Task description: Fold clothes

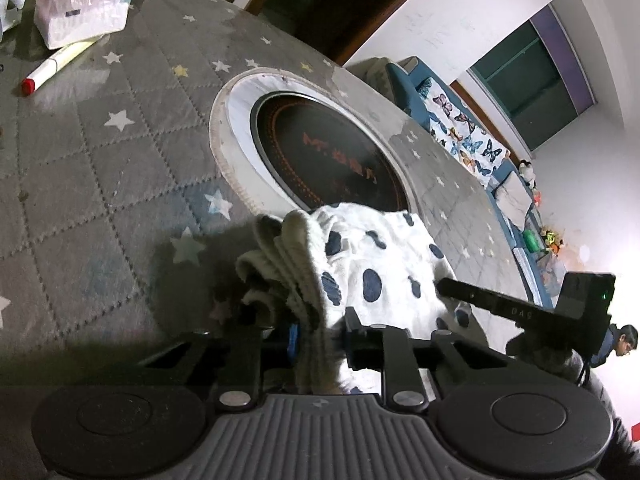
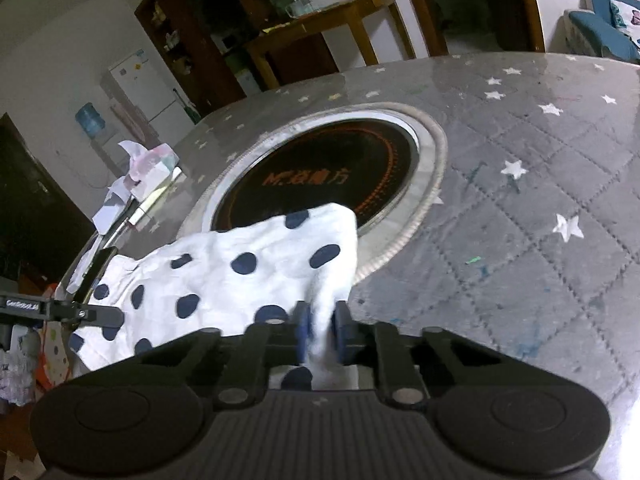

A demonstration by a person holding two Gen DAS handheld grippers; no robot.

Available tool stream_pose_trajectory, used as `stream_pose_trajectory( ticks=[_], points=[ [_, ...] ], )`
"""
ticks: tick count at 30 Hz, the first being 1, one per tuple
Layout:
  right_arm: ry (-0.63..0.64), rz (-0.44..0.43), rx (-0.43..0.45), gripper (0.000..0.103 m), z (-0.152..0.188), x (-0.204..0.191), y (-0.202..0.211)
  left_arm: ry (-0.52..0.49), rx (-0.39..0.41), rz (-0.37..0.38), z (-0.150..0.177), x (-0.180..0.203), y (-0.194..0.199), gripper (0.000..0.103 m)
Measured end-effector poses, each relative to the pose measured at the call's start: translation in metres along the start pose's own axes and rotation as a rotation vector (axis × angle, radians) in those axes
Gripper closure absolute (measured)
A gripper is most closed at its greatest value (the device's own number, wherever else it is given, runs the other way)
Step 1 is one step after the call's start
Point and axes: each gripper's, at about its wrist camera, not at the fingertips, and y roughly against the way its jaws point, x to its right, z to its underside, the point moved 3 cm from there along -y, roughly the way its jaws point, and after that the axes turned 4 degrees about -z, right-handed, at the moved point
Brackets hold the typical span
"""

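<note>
A white garment with dark blue polka dots (image 2: 240,276) is held at two points above a round table covered by a grey quilted cloth with white stars (image 2: 540,200). In the right wrist view, the right gripper (image 2: 322,330) is seen clenched on a bunched edge of the garment, the fabric being pinched between its blue pads (image 2: 343,330). From there the garment is spread away to the left and forward, its far corner lying over the rim of the round black cooktop (image 2: 320,176) that is set into the middle of the table within a pale ring. Orange lettering is shown on the cooktop's glass.

In the left wrist view, the left gripper (image 1: 318,334) is seen closed on the garment's ribbed cream hem (image 1: 288,272), which is gathered in thick folds between the jaws; a blue pad (image 1: 293,336) is partly visible beside the cloth. The dotted fabric (image 1: 380,264) is draped to the right of the hem, and its far edge reaches the near rim of the cooktop (image 1: 332,152). The other gripper's black body (image 1: 520,304) is seen at the right, touching the fabric's edge.

A soft pack of tissues (image 1: 80,8) is placed at the far left of the table, and just beside it a pale marker with a red cap (image 1: 56,66) is laid on the cloth. A blue sofa with a butterfly-print cover (image 1: 460,128) is seen beyond the table.
</note>
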Motion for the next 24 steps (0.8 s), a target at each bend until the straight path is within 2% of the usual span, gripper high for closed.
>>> stream_pose_trajectory(
  ticks=[4, 9, 24],
  points=[
    [0.012, 0.002, 0.068, 0.098, -0.004, -0.006, 0.021, -0.033, 0.028, 0.017, -0.008, 0.014, 0.005, 0.083],
    [0.014, 0.056, 0.153, 0.098, -0.011, -0.003, 0.055, -0.093, 0.041, 0.052, -0.022, 0.041, -0.001, 0.084],
    [-0.051, 0.264, 0.311, 0.099, -0.032, 0.054, 0.127, -0.21, 0.002, 0.138, -0.073, 0.136, -0.076, 0.084]
  ],
)
